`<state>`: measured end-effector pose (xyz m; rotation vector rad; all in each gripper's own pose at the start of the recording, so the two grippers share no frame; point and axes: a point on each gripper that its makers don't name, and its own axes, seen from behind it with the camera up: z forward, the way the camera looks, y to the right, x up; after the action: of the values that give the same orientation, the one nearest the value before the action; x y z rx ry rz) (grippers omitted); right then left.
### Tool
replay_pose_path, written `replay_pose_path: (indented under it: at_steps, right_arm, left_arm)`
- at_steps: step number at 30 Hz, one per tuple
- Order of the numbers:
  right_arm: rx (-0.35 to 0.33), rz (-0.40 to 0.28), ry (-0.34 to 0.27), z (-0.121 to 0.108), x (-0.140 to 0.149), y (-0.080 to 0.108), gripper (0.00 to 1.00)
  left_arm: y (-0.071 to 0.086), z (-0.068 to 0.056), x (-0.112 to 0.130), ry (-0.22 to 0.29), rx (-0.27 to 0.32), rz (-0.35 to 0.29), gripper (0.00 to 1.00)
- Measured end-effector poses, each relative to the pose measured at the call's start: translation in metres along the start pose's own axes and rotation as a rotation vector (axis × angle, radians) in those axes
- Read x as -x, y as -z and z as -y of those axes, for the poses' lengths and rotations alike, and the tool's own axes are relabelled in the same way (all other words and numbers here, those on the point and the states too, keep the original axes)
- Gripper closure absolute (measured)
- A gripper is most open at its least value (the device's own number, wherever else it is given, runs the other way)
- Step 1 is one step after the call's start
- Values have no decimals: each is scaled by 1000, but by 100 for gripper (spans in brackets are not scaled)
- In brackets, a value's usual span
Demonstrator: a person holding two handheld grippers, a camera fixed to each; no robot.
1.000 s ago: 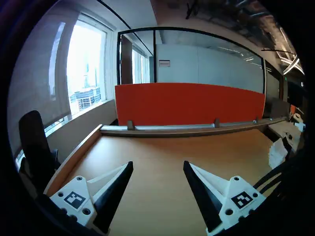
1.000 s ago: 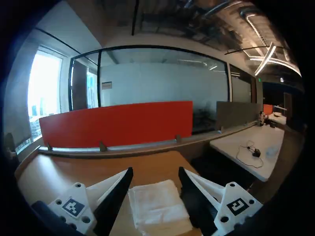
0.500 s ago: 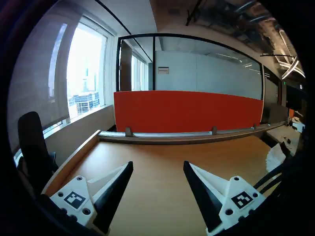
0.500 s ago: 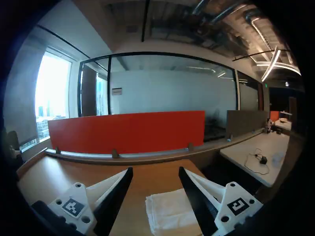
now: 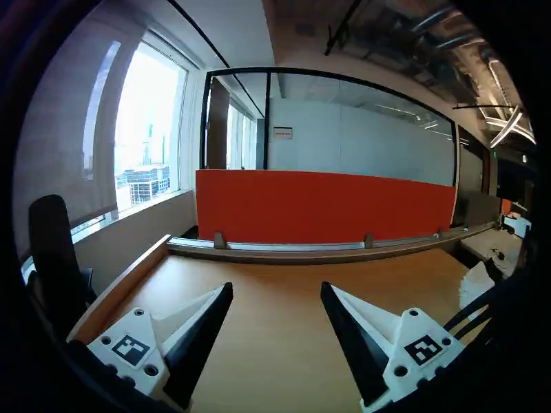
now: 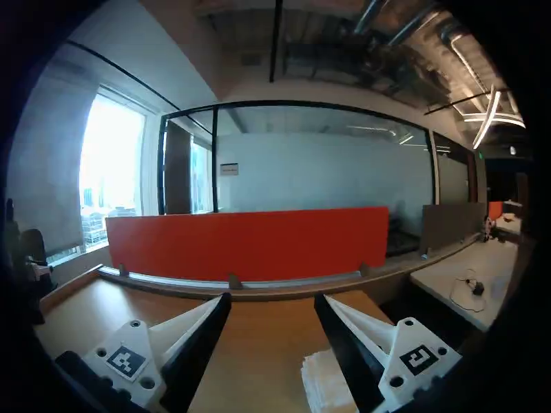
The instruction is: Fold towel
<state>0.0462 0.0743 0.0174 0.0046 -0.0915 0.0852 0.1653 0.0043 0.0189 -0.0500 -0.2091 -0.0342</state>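
Smooth, warm-brown wood-look desk (image 6: 262, 358), with a flat, glossy orange divider panel (image 6: 248, 244) running along its far side. The white towel (image 6: 320, 382) is folded into a neat, layered stack with a nubby terry look. It's lying on the desk low in the right gripper view, partly tucked behind the finger on that view's right. The right gripper (image 6: 272, 298) and left gripper (image 5: 275, 286) both have their pointy black-and-white fingers spread wide with nothing between them. The left one hovers over bare desk.
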Motion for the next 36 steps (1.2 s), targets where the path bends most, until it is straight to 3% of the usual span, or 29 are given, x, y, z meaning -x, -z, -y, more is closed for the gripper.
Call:
replay_pose_path:
  at_steps: [15,27,36]
  right_arm:
    - [-32,-9,10,41,-12,-5,7]
    - [-42,7,17,65,-14,-2,6]
    - [-66,7,10,84,-16,7,6]
  left_arm:
    - [1,-2,-10,5,14,-33,5]
    - [2,-6,-11,-20,0,-88,5]
    - [5,-10,5,-67,-8,-135,5]
